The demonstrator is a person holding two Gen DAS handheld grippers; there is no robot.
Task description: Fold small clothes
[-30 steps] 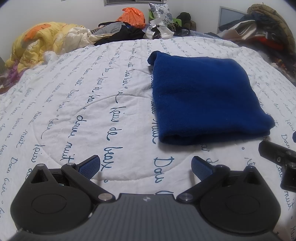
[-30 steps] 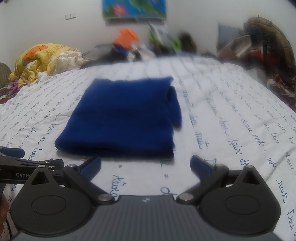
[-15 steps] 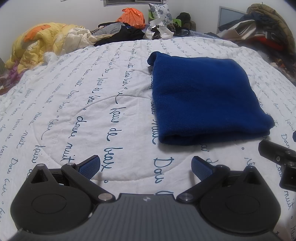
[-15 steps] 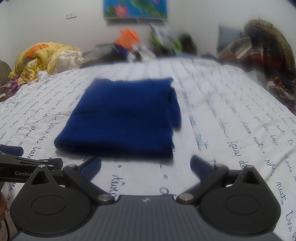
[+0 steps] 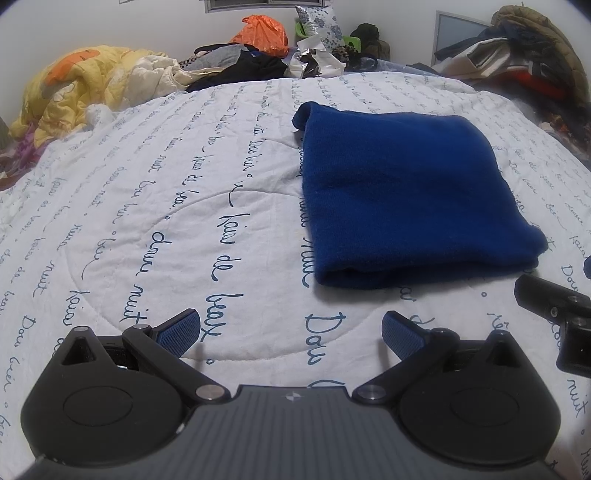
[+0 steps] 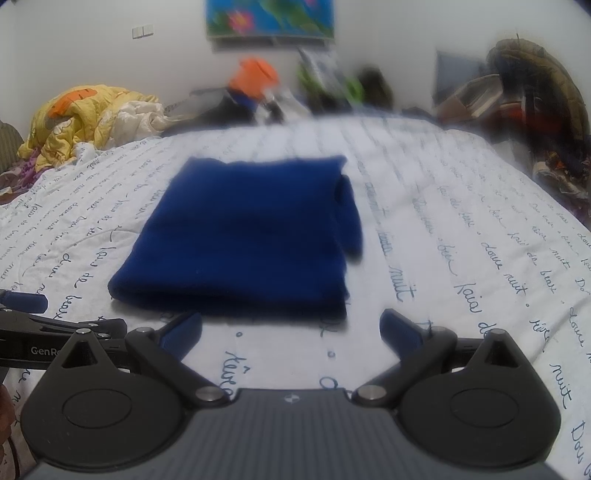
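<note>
You have one folded blue cloth (image 5: 402, 192) lying on one white quilt (image 5: 155, 206). You hold two grippers: the left gripper (image 5: 290, 334) and the right gripper (image 6: 290, 330), each with two blue-padded fingers spread apart, so four fingers in all, none touching the cloth. At the far edge you can count one yellow blanket (image 5: 77, 88), one orange bag (image 5: 262, 31) and one picture (image 6: 269, 16) on the wall. The clothes heaped at the far right are too jumbled to count.
</note>
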